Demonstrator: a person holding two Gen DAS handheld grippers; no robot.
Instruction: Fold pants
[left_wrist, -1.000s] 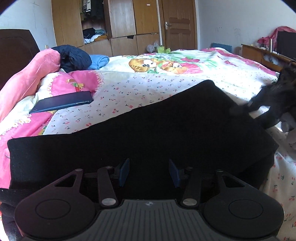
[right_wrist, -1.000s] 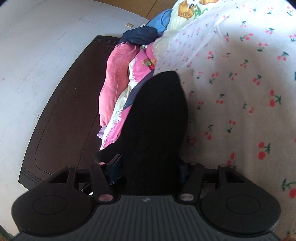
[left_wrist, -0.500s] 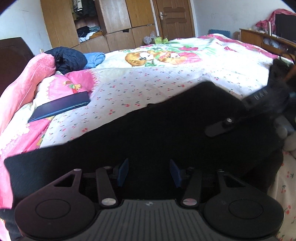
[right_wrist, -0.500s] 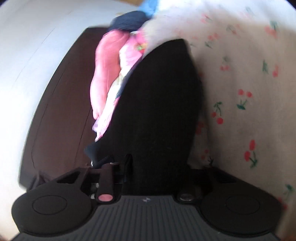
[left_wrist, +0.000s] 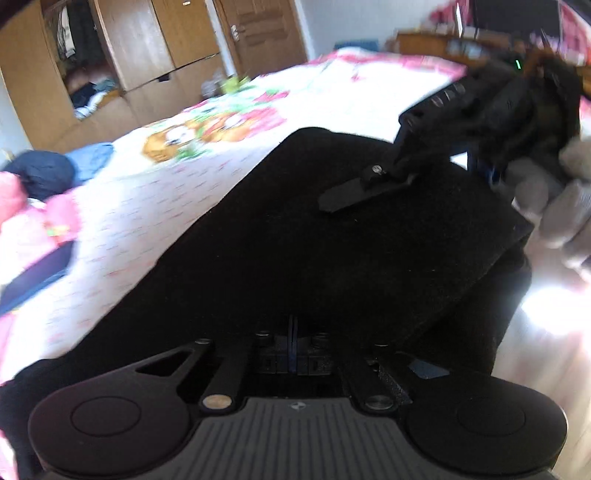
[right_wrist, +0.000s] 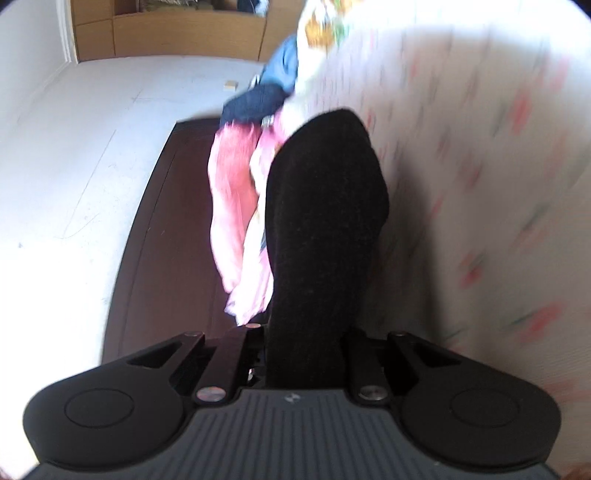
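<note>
While the left tool (left_wrist: 293, 332) is sitting clenched at the black pants (left_wrist: 332, 240) lying on the bed (left_wrist: 155, 199) mid-frame and the right tool (right_wrist: 303, 354) is pinching their edge, uneven pulling is risking a crooked fold.

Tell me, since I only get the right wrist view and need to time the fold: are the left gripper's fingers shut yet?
Observer: Yes. The left gripper has just closed fully at the near edge of the black fabric pants. I see no cloth between its fingers.
Operator: How does my right gripper look from there?
Observer: The right gripper has just been closing on the pants' far corner, with one finger lying flat on top.
Operator: Who is carrying it?
Observer: A grey-gloved hand grips it at the right edge.
</note>
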